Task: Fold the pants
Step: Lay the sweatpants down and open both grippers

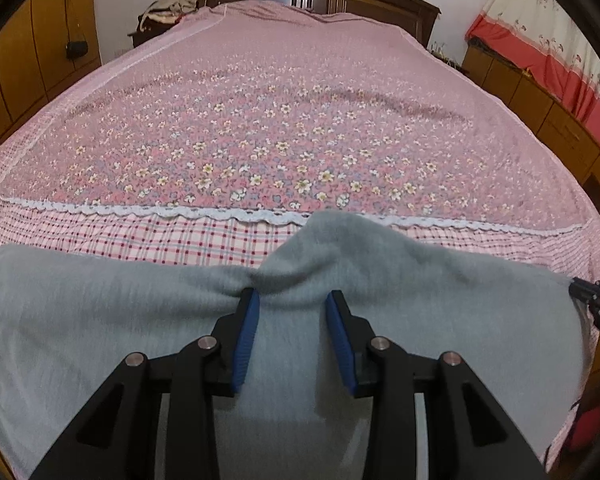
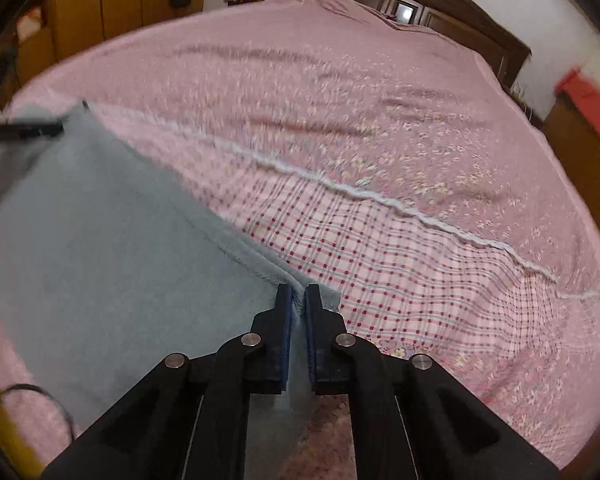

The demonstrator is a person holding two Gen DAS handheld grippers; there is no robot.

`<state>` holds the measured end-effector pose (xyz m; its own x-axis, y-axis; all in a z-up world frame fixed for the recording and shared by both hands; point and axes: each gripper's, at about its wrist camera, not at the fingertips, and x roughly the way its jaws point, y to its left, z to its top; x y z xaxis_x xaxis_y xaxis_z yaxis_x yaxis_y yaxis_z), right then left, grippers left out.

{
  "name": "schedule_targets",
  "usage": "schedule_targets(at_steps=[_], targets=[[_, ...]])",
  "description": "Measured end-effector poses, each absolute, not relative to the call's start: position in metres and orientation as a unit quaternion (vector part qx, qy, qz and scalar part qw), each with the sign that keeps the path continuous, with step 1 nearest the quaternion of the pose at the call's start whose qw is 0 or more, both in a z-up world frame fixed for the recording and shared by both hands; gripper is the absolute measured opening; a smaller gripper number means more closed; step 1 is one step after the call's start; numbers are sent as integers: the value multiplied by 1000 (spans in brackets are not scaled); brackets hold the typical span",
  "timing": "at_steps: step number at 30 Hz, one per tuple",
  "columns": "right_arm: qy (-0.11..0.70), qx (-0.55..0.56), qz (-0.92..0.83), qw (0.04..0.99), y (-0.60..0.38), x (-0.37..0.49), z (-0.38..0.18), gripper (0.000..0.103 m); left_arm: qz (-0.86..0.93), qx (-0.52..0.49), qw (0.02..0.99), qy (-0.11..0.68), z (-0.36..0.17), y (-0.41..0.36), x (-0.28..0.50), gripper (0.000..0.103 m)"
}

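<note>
My left gripper (image 1: 292, 300) is spread wide with the grey pants (image 1: 100, 320) bunched loosely between its blue pads (image 1: 246, 340), while my right gripper (image 2: 298, 296) pinches the pants' edge tight at six o'clock, the cloth lying across the floral bedspread (image 1: 280, 120) toward nine o'clock.
</note>
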<state>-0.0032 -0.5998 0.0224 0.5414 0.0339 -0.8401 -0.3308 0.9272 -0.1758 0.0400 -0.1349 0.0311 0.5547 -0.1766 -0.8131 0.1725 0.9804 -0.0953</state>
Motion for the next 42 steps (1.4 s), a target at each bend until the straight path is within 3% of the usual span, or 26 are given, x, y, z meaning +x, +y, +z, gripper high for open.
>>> schedule_targets(at_steps=[4, 10, 17, 25, 42], targets=[[468, -146, 81, 868, -597, -1, 23, 9, -103, 6, 884, 456, 36, -133, 41, 37], [461, -75, 57, 882, -597, -6, 58, 19, -91, -21, 892, 443, 55, -101, 38, 37], [437, -27, 146, 887, -532, 6, 82, 28, -33, -42, 893, 448, 57, -52, 38, 37], [436, -5, 218, 873, -446, 42, 78, 35, 22, -65, 890, 450, 59, 1, 29, 37], [491, -27, 301, 817, -326, 102, 25, 37, 62, -72, 881, 463, 49, 46, 20, 38]])
